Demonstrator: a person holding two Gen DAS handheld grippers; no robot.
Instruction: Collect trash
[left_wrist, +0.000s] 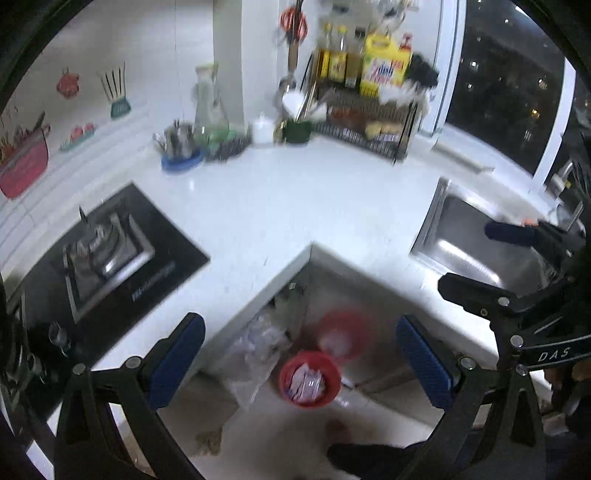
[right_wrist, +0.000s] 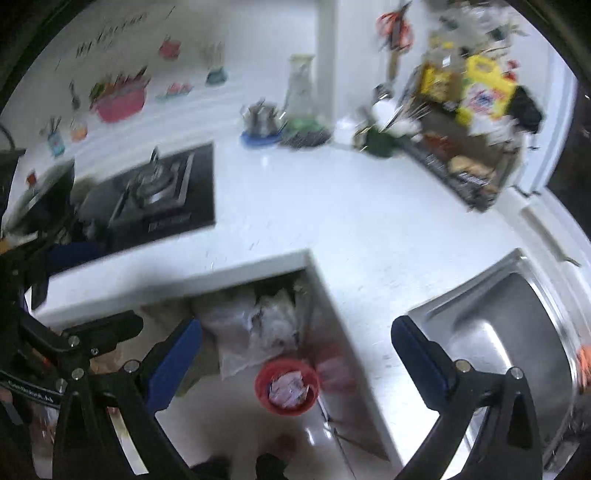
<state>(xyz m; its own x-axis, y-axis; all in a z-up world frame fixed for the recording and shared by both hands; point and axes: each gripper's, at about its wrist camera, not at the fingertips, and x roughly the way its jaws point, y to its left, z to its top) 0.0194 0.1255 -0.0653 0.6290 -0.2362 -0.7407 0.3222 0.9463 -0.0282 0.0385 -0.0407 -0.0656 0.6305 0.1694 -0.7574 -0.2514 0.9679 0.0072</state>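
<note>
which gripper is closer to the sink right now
Right. The right gripper hangs over the counter edge with one finger right beside the sink. The left gripper sits further toward the stove, with the sink off to its right.
</note>
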